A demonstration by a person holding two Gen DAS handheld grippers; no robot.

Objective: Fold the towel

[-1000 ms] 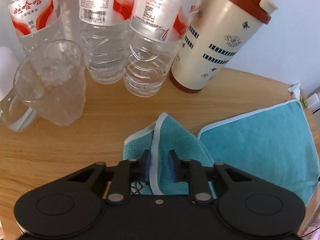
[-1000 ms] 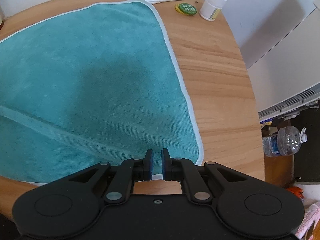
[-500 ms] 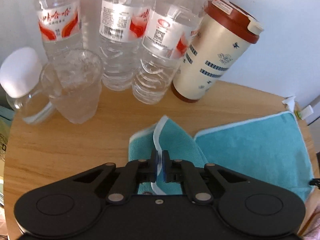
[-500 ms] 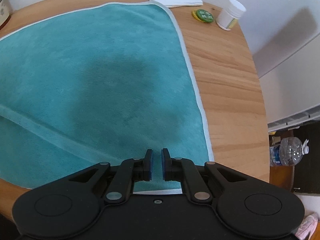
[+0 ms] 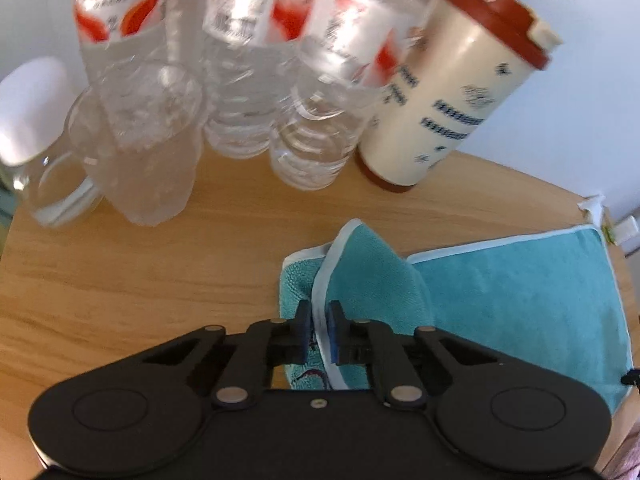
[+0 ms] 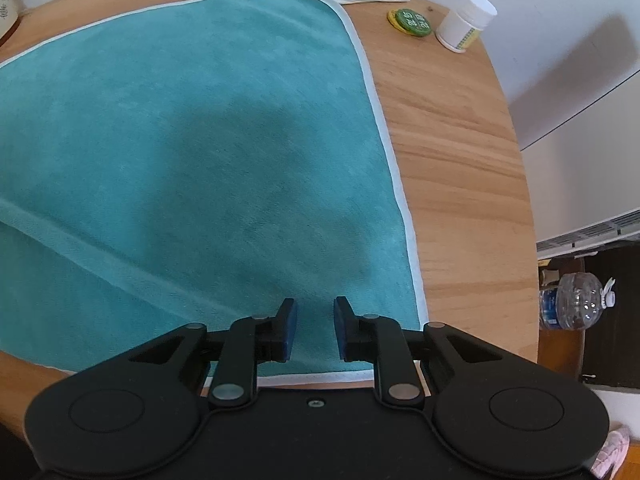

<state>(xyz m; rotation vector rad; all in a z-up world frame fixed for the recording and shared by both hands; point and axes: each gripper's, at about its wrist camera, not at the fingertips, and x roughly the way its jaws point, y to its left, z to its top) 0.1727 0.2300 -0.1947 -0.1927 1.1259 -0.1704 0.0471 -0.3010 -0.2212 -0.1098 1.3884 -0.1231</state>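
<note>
One towel (image 6: 192,152) is lying spread on the round table (image 6: 452,152), and I am pinching its white-edged corner in my left gripper (image 5: 319,330) to carry it over for the fold. My right gripper (image 6: 314,330) is hanging spread above the near hem, gripping nothing. Beyond the towel are standing three bottles (image 5: 240,80), one plastic cup (image 5: 156,148), one lidded tumbler (image 5: 448,96).

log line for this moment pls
left gripper: shut on towel edge | right gripper: open above towel corner | fold: not yet done
</note>
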